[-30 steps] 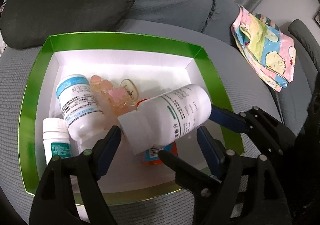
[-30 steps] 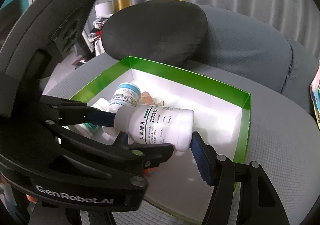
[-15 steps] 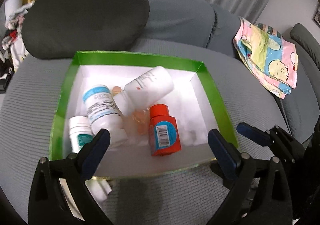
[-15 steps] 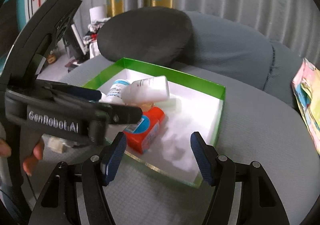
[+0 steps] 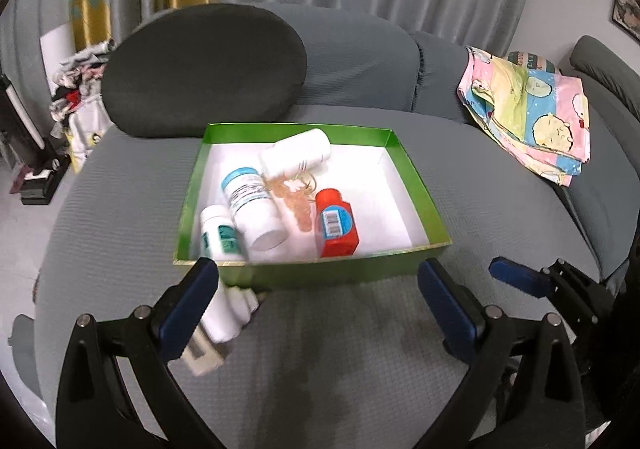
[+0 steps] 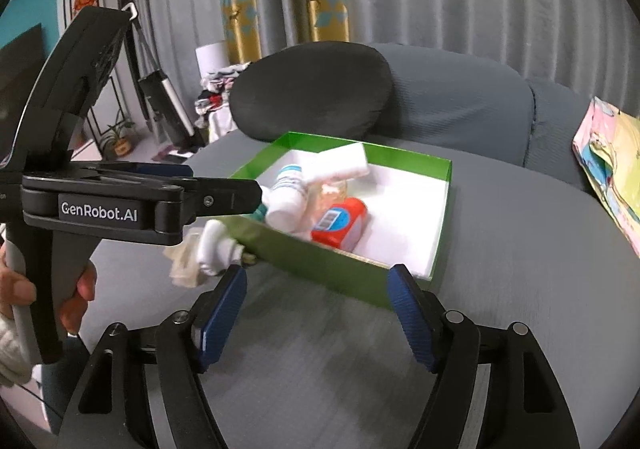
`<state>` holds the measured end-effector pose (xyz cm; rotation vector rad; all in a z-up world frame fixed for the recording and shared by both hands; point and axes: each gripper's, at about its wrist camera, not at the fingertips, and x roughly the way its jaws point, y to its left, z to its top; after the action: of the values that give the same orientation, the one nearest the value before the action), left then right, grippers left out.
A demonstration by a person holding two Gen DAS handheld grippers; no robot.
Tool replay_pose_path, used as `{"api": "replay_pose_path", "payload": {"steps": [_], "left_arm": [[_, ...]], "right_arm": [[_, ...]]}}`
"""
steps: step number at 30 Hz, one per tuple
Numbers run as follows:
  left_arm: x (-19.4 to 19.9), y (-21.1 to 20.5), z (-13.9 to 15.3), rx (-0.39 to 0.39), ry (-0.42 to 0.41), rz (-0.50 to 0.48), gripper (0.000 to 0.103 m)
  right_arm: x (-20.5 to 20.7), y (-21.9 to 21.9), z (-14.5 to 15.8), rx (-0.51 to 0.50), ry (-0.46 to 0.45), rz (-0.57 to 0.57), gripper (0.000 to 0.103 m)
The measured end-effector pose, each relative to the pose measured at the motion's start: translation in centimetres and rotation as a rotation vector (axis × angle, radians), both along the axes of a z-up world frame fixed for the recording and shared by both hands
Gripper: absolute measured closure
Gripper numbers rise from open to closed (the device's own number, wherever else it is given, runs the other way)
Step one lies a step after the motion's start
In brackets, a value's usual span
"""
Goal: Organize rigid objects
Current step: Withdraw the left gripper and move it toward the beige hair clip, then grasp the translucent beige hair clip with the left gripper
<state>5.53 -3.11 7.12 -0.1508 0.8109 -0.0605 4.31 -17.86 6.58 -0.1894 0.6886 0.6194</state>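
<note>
A green box point(image 5: 416, 185) with a white inside sits on the grey sofa seat; it also shows in the right wrist view point(image 6: 442, 209). In it lie a white bottle point(image 5: 296, 157), a blue-labelled bottle point(image 5: 252, 205), a small teal-labelled bottle point(image 5: 218, 235), a red bottle point(image 5: 336, 223) and a pink hair clip point(image 5: 294, 191). A white tube-like item point(image 5: 228, 313) lies on the seat outside the box's near left corner, also in the right wrist view point(image 6: 212, 249). My left gripper point(image 5: 320, 301) is open and empty in front of the box. My right gripper point(image 6: 316, 309) is open and empty.
A dark round cushion point(image 5: 200, 69) leans on the sofa back behind the box. A colourful folded cloth point(image 5: 532, 109) lies on the sofa at the right. The left gripper's body point(image 6: 100, 205) and the hand holding it fill the left of the right wrist view.
The white bottle was let go and now lies in the box. Both grippers have pulled back from the box toward the seat's front, jaws open.
</note>
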Motion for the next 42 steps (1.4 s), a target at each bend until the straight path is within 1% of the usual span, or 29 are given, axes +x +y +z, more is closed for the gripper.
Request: {"api": "replay_pose_path", "payload": {"steps": [4,13,21,27,33,38,42], "left_arm": [[-1.9,0.1,0.3,0.007,-0.007,0.01,0.003],[-5.3,0.5,1.0,0.012,-0.037,0.033,0.001],[-7.7,1.4,0.9,0.019,-0.046,0.055,0.001],[-9.0,2.5,0.3,0.028,-0.031,0.082,0.001],[-9.4,3.6,-0.6,0.024,-0.004,0.101,0.001],[-9.4,4.7,-1.5,0.0,0.021,0.112,0.001],[-9.0,6.6,-2.9,-0.048,0.062,0.132,0.001]], "right_arm": [[-1.3,-0.1,0.3,0.003,0.002,-0.002,0.024],[-4.5,1.0,0.9,0.016,-0.002,0.045,0.024],[-6.6,2.6,0.7,0.015,0.001,0.097,0.024],[-7.5,4.0,0.0,0.011,0.02,0.131,0.024],[-7.9,5.4,-1.1,0.003,0.05,0.158,0.024],[-7.6,6.3,-2.2,-0.006,0.082,0.171,0.024],[-7.1,7.0,-3.1,-0.015,0.108,0.176,0.024]]}}
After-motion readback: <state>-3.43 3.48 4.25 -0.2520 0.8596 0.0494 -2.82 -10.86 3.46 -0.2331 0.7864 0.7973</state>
